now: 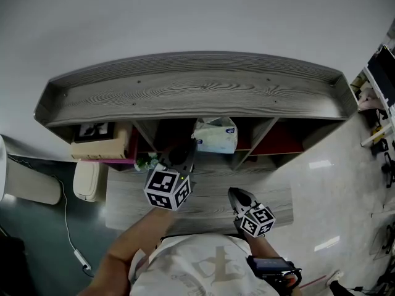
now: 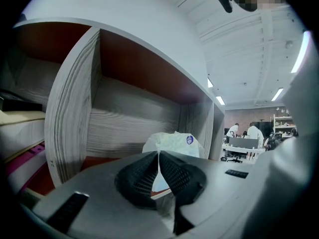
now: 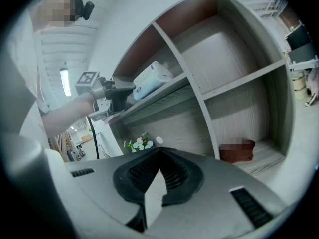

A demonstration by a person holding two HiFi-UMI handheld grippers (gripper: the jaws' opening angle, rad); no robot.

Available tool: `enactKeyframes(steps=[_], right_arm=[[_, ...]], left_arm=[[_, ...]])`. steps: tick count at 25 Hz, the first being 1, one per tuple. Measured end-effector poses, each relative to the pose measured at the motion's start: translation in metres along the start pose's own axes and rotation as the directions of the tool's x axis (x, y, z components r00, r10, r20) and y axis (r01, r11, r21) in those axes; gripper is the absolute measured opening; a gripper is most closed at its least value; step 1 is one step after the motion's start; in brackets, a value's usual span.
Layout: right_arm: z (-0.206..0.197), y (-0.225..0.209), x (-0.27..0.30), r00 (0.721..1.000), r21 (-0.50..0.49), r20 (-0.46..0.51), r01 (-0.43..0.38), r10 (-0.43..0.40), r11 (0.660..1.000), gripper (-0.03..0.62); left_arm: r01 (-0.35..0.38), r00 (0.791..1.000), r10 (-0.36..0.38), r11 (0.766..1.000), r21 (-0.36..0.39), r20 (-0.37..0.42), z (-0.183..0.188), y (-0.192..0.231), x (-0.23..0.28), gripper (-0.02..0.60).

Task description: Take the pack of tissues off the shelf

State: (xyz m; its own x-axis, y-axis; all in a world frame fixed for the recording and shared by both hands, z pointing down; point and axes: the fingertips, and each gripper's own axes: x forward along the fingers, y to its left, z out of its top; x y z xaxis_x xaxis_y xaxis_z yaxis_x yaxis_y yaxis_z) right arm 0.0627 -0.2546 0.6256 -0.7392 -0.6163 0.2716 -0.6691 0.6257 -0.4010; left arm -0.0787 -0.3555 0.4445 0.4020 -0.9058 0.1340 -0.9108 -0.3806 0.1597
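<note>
Right tool [image 3: 159, 153] closed, empty, left tool [image 2: 158, 154] pinched on near edge of pack of tissues [image 2: 175, 142], on shelf [image 1: 197, 92]

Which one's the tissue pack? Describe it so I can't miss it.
Start at the long grey wood shelf unit against the wall and look into its middle compartment. The pack of tissues sits there: soft, white, plastic-wrapped, with a small round blue sticker, unlike the beige box farther left.

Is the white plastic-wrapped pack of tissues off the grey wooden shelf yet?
No: the right gripper view shows the white plastic-wrapped pack of tissues lying on an upper board of the grey wooden shelf.
</note>
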Motion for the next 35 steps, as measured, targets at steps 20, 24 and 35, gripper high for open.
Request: enactKeyframes(steps=[20,24,35], right_arm=[[-0.007,0.017,-0.009,1.000,-0.004,0.010,0.026,-0.026,1.000,0.005],[-0.009,0.022,-0.012,0.999,-0.004,0.014,0.036,-0.035,0.999,0.005],[-0.014,0.035,-0.024,0.997,0.002,0.033,0.069,-0.069,0.998,0.005]], left_arm=[[0.037,0.997,-0.035,0.999,-0.029,0.066,0.009,-0.001,-0.029,0.018],[0.062,0.995,-0.059,0.997,-0.039,0.080,0.009,-0.005,-0.037,0.018],[0.132,0.987,-0.126,0.990,-0.055,0.101,0.002,-0.018,-0.064,0.017]])
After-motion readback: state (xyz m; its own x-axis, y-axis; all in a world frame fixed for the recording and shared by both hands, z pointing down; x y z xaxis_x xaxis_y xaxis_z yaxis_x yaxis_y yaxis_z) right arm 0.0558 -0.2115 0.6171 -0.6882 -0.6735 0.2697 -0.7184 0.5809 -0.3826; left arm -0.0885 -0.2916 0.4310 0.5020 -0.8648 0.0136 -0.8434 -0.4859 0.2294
